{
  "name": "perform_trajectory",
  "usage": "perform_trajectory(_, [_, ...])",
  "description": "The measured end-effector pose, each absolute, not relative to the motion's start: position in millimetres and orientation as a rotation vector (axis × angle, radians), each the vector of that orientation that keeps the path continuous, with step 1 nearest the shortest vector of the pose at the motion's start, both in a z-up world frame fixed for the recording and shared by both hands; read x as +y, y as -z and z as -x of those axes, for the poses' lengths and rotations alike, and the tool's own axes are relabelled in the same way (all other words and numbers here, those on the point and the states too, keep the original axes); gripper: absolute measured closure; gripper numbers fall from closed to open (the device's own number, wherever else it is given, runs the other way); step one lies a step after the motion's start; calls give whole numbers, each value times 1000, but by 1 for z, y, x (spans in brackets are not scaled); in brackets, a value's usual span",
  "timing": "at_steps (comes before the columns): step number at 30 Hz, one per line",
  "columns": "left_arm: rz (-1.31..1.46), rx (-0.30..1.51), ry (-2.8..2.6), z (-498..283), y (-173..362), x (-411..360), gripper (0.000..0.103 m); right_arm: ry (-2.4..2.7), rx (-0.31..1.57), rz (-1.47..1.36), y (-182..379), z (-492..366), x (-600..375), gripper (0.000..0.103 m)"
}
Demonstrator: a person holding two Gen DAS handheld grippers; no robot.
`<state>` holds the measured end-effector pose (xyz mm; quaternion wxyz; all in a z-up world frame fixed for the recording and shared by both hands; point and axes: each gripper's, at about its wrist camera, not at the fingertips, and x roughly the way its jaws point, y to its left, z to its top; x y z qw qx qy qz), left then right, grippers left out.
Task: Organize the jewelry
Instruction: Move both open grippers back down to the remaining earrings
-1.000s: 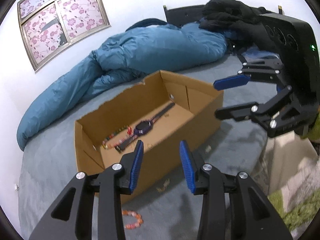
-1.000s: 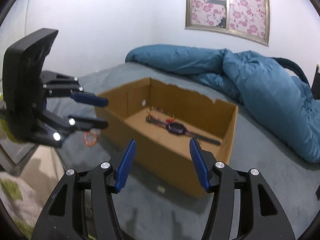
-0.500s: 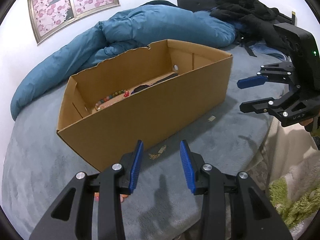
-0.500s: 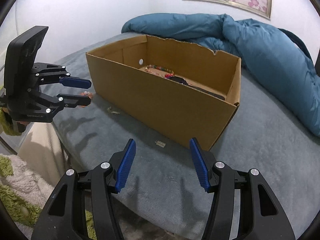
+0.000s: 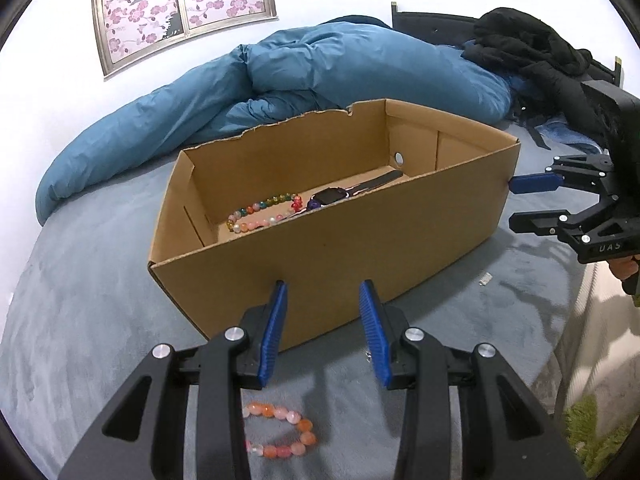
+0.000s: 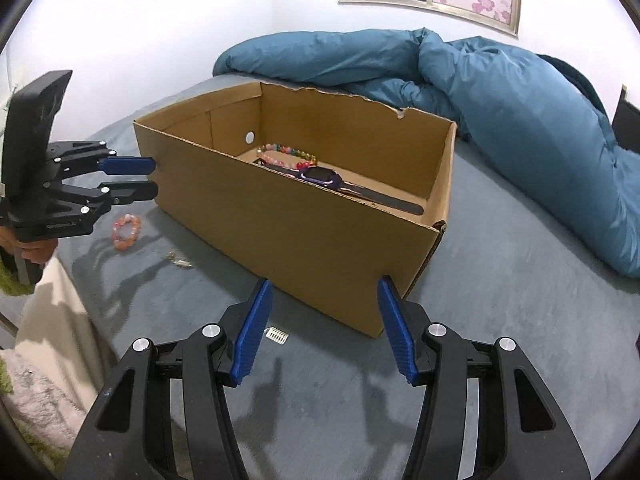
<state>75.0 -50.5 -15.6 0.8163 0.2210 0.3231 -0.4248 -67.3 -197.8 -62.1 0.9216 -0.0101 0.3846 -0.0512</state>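
Both claws have dropped toward the bed. The empty, part-open left claw (image 5: pixel 323 330) hangs above the orange bead bracelet (image 5: pixel 280 432) at 6 o'clock of the cardboard box (image 5: pixel 320 256); pickup looks next. The right claw (image 6: pixel 325 330) is empty and wider.

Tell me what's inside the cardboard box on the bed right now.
Inside the cardboard box: a colourful bead bracelet and a dark watch lying flat. The near wall hides the part of the floor closest to the cameras.
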Motion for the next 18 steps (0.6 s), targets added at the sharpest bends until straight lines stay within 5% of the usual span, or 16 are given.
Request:
perform_trajectory(9, [-548,759,1054,-56,35,-50,67,-42,863,9,77,79,-193,48])
perform_trajectory(18, [-685,766,1125,-52,59,-62,68,-159,918,97,97,71,-182,61])
